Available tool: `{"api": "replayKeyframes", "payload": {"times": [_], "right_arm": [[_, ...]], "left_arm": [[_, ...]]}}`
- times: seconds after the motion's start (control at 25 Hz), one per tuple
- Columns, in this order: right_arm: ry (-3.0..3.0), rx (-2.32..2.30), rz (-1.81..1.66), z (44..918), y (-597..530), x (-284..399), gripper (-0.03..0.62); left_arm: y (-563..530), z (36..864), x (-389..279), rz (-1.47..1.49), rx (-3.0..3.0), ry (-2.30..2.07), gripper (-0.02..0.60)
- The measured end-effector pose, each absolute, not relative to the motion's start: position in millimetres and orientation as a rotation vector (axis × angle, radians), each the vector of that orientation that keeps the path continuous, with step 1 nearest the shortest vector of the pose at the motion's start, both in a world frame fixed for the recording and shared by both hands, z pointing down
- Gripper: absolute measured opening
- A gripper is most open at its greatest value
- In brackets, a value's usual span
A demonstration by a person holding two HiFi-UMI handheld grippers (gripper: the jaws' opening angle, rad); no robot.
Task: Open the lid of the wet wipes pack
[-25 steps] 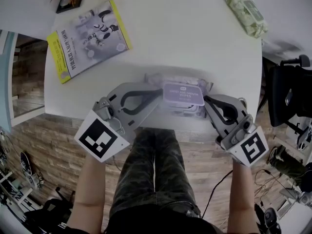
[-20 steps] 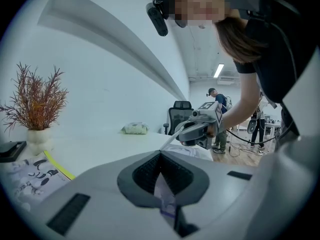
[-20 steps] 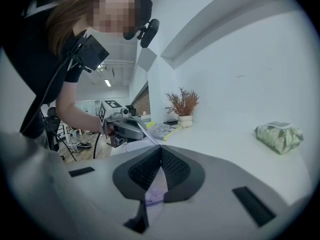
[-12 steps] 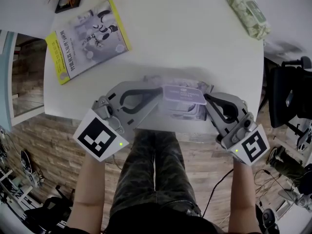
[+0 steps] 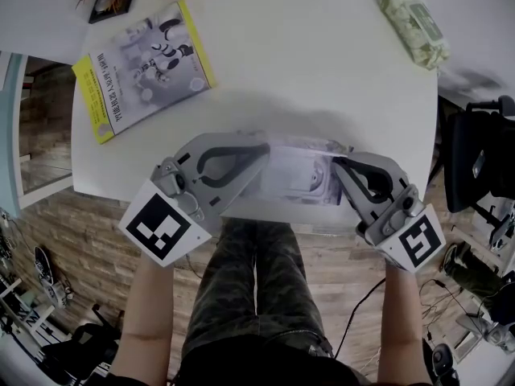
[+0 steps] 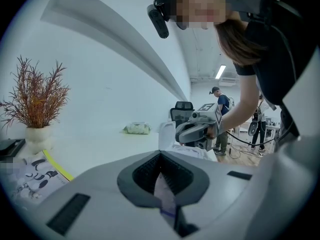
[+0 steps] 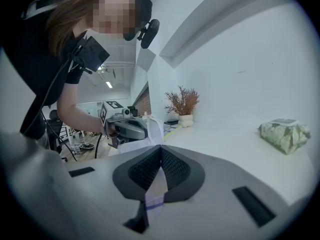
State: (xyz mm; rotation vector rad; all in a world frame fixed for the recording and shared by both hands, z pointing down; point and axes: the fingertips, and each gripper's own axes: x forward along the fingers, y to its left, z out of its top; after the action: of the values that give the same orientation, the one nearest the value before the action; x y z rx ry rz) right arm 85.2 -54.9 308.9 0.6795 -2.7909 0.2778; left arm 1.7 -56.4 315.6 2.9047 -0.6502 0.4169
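Observation:
The wet wipes pack (image 5: 296,175) lies at the table's near edge between my two grippers. Its lid (image 6: 167,134) stands up, and the pale inside of the top shows in the head view. My left gripper (image 5: 261,161) is shut on the pack's left end, with a strip of wrapper (image 6: 165,200) pinched in its jaws. My right gripper (image 5: 339,167) is shut on the right end, and wrapper film (image 7: 156,191) shows between its pads. Each gripper view shows the other gripper across the pack: the right gripper (image 6: 197,129) and the left gripper (image 7: 127,128).
A yellow-edged book (image 5: 141,67) lies at the far left of the white table (image 5: 322,71). A green wipes pack (image 5: 412,24) sits at the far right corner. A dried plant in a vase (image 6: 35,109) stands at the back. A black chair (image 5: 479,151) is right of the table.
The purple lid that lay flat on the pack has swung up and open, baring the pale top beneath. Both grippers kept their place and grip.

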Motion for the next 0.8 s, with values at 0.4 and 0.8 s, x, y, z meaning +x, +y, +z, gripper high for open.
{"api": "replayKeyframes", "payload": {"times": [0.4, 0.8], "right_arm": [[-2.797, 0.671, 0.3, 312, -62, 85, 0.02], [-2.799, 0.656, 0.311, 316, -67, 84, 0.02]], "left_arm": [[-62, 317, 2, 0.389, 2.89, -0.645, 0.012], [-67, 319, 2, 0.376, 2.876, -0.641, 0.012]]}}
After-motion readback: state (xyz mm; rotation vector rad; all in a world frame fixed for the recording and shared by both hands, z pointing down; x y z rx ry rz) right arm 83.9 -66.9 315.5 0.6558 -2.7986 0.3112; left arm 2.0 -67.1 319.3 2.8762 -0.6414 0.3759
